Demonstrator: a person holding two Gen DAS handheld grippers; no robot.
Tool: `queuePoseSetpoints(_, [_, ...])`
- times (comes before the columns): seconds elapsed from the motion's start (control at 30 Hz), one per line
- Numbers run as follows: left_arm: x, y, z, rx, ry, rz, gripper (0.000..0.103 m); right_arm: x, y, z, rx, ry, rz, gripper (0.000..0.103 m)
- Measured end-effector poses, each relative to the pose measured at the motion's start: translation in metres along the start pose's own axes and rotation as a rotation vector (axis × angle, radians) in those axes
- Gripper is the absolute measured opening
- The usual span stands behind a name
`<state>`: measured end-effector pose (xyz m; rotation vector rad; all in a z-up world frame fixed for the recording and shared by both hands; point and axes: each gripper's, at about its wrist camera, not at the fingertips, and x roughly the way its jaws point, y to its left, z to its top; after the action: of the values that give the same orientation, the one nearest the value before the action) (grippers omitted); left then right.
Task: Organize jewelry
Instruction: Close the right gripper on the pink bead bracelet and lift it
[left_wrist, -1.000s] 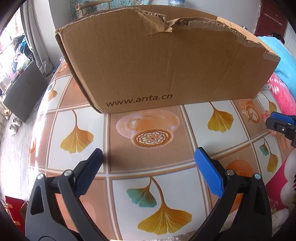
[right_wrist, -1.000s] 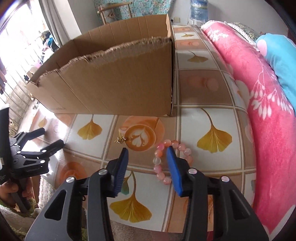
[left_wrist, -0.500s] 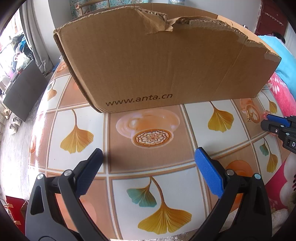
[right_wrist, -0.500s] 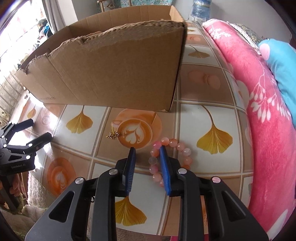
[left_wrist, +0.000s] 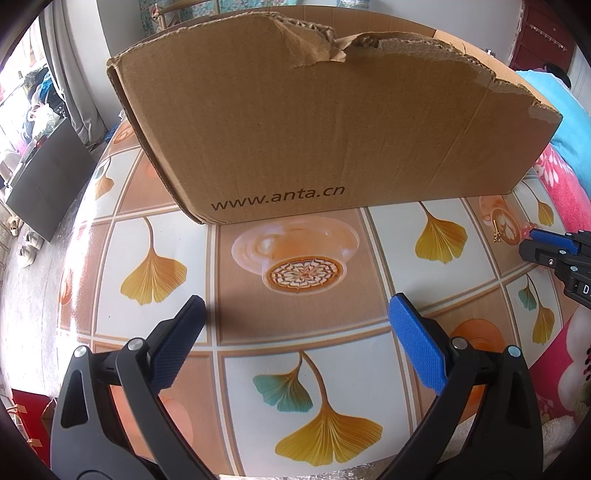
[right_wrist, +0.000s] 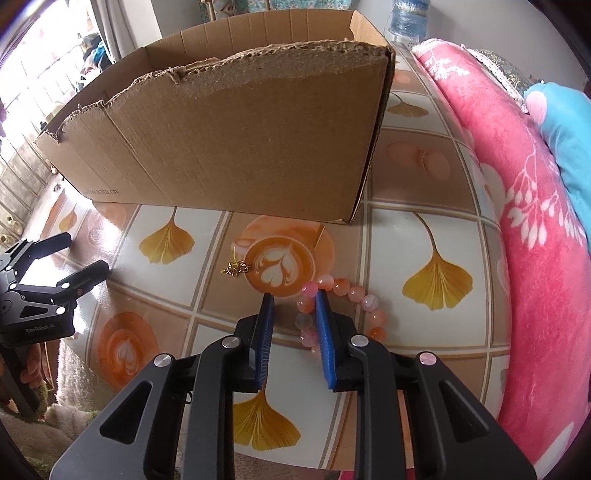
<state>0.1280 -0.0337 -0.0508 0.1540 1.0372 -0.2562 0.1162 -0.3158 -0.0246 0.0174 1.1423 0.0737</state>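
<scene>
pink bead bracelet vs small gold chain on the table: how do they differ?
The bead bracelet is a ring of chunky pink and orange beads; the gold chain is a thin, bunched clump. The bracelet's left side sits between the closing right tongs; the chain lies clear of them. Both rest on the table before the cardboard box.

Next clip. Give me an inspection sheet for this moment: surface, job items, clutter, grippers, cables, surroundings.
Surface: tablecloth printed with ginkgo leaves and coffee cups, flat.
Job's things: pink bead bracelet lying on the cloth; small gold chain piece apart from it, to its left; open cardboard box with a torn top edge behind both.
Clutter: nothing seen.
Grippers: right gripper pointing down, fingers closing around the bracelet's left side, pads not yet pressing it; left gripper wide open, nothing between its fingers.
Cables: nothing seen.
Surroundings: pink floral blanket on the right; blue cushion; water bottle behind the box.
</scene>
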Motion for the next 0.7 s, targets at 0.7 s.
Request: queuePoseSetpoints(0.7, [-0.036, -0.029, -0.017, 0.114, -0.186, -0.051, 0.095, 0.001, -0.015, -0.004, 0.023, -0.015, 0.092, 0.01])
